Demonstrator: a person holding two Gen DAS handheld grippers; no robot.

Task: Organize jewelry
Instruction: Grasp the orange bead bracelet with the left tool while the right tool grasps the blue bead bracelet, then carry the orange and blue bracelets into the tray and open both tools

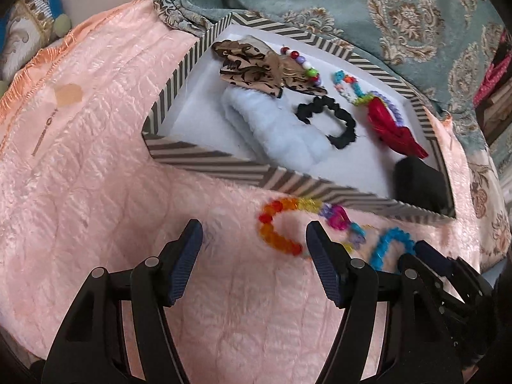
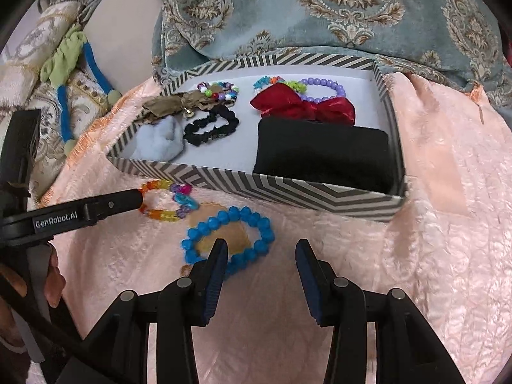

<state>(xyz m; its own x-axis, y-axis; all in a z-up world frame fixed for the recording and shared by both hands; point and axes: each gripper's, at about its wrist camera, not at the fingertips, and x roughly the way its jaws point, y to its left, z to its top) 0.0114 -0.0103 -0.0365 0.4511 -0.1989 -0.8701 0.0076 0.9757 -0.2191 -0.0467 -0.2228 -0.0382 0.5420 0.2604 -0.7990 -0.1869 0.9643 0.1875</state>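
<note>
1. Right gripper [image 2: 260,256]: jaws apart, nothing clamped; its left finger tip lies over the near edge of the blue bead bracelet [image 2: 228,235], the other finger off to the side of it.
2. Left gripper [image 1: 254,240]: jaws wide apart, nothing clamped; the rainbow bead bracelet [image 1: 281,224] lies between the two fingertips, close to the right one.
3. Pink quilted bedspread [image 2: 432,240]: bears both loose bracelets, which lie just in front of the striped box [image 2: 288,188], the rainbow one to the left of the blue one.
4. Striped box, open, white floor, on the bedspread. Contents, front wall to back wall:
   - black cushion [image 2: 323,153], front right corner, against the front wall;
   - pale blue furry piece [image 2: 163,142], front left;
   - black scrunchie [image 2: 211,128], centre, just right of the furry piece;
   - red bow [image 2: 304,104], touching the cushion's far edge;
   - tan printed bow [image 2: 172,102], left, behind the furry piece;
   - multicoloured bead bracelet [image 2: 217,91], back left, partly on the tan bow;
   - lilac bead bracelet [image 2: 323,89] and a bright mixed-colour one [image 2: 275,82], back right, behind the red bow.
5. Teal damask cloth [image 2: 320,9]: behind the box, touching its back wall.
</note>
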